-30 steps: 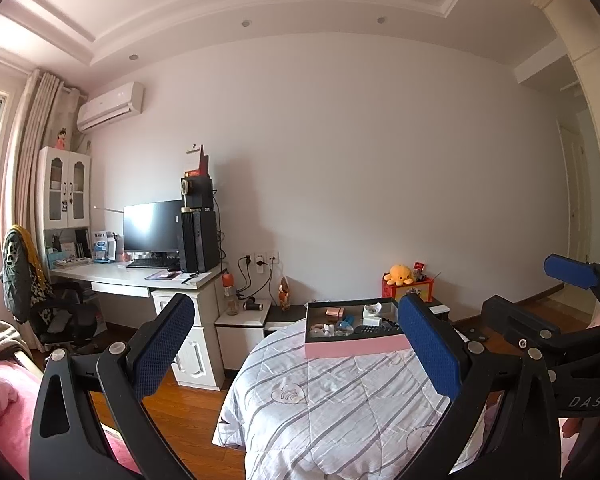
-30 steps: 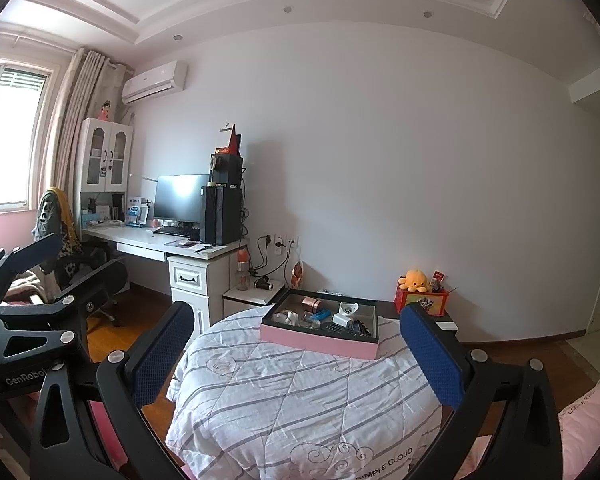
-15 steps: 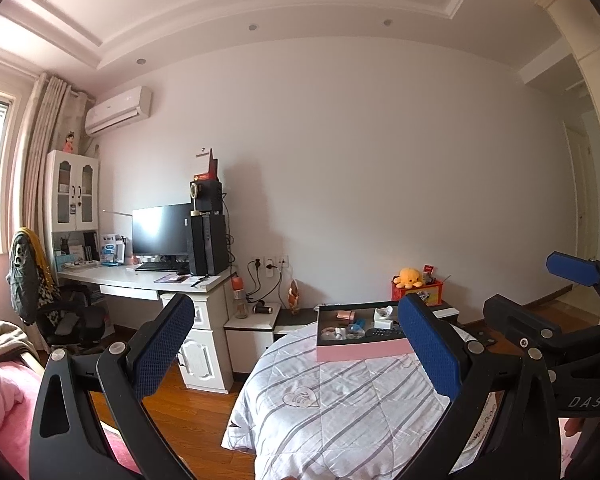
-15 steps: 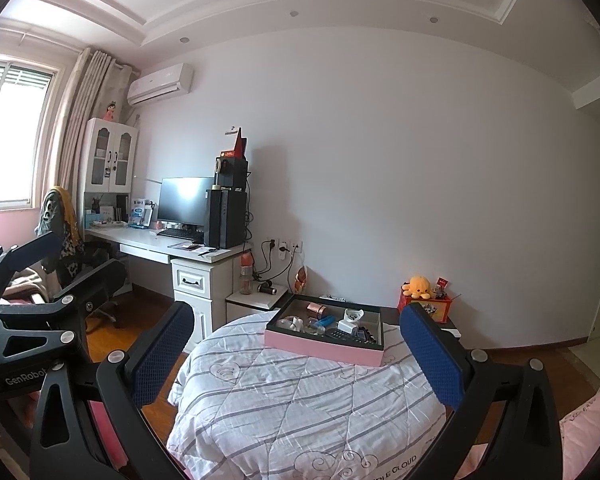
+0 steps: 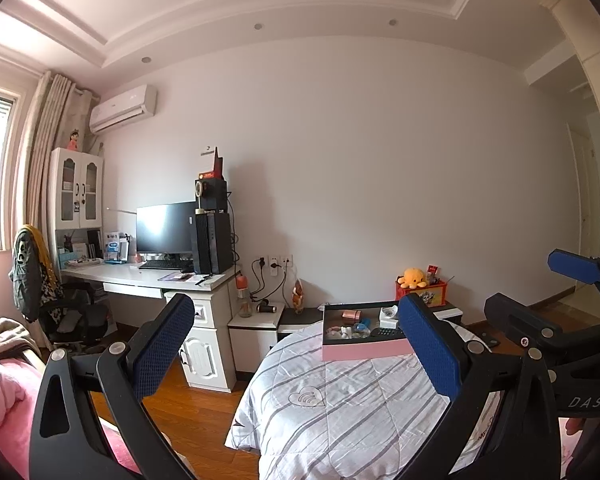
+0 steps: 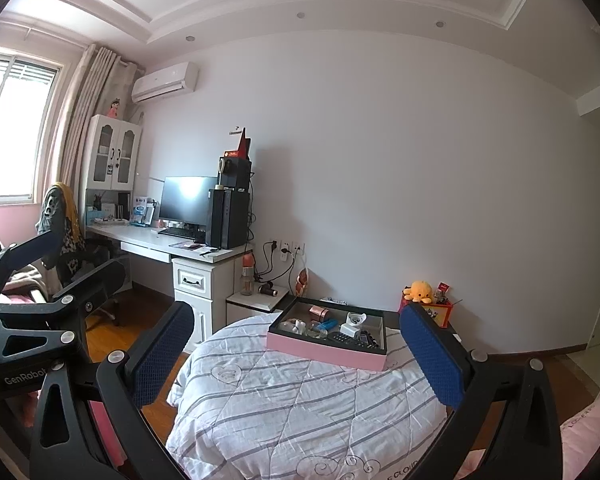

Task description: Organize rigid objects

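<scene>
1. Left wrist view: the left gripper point(image 5: 296, 344) has its two blue-padded fingers spread wide, with nothing between them. It hangs in the air short of the bed.
2. In the same view the right gripper point(image 5: 540, 300) shows at the right edge, one blue pad up; the right wrist view shows it point(image 6: 296, 356) just as wide open and empty.
3. One shallow pink-sided box with a dark inside point(image 6: 327, 349) sits on the far end of the grey-striped white quilt point(image 6: 284, 400), well apart from both grippers.
4. Inside it I count roughly seven small things, among them one copper-coloured cylinder point(image 6: 320, 313), one blue tube point(image 6: 326, 325), one white holder point(image 6: 355, 323) and one black remote control point(image 6: 346, 339). The rest are too small to tell.
5. One orange plush octopus point(image 6: 418, 291) sits on one red box point(image 6: 440, 313) behind the bed.
6. One white desk point(image 6: 168, 244) stands by the wall, bearing one dark monitor point(image 6: 186, 201) and one black computer tower point(image 6: 227, 219).
7. One white air conditioner point(image 6: 165, 81) hangs high on the wall.
</scene>
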{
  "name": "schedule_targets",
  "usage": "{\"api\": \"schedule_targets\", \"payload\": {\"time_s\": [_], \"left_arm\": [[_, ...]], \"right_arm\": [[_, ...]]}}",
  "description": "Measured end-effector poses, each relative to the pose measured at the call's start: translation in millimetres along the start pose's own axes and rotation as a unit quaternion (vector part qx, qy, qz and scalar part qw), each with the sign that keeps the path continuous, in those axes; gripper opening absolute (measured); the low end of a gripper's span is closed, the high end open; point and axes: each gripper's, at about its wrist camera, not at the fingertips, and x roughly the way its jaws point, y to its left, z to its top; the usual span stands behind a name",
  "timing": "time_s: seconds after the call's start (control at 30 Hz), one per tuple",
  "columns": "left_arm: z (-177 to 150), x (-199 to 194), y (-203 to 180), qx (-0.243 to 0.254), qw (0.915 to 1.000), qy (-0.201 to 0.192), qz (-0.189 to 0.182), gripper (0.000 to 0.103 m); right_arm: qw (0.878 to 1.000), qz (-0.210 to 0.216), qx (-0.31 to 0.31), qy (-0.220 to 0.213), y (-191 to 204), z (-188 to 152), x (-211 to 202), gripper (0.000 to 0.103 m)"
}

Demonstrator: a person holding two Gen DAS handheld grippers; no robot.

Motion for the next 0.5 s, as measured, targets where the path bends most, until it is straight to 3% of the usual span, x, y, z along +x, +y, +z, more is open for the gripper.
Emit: {"api": "schedule_targets", "payload": {"time_s": [0.5], "left_arm": [[-1.9,0.4,2.4,-0.006,0.9998,-0.018,-0.006,0.103]], "right_arm": [[1.0,0.002,0.003,-0.001,-1.4,0.7,0.8,0.103]]}}
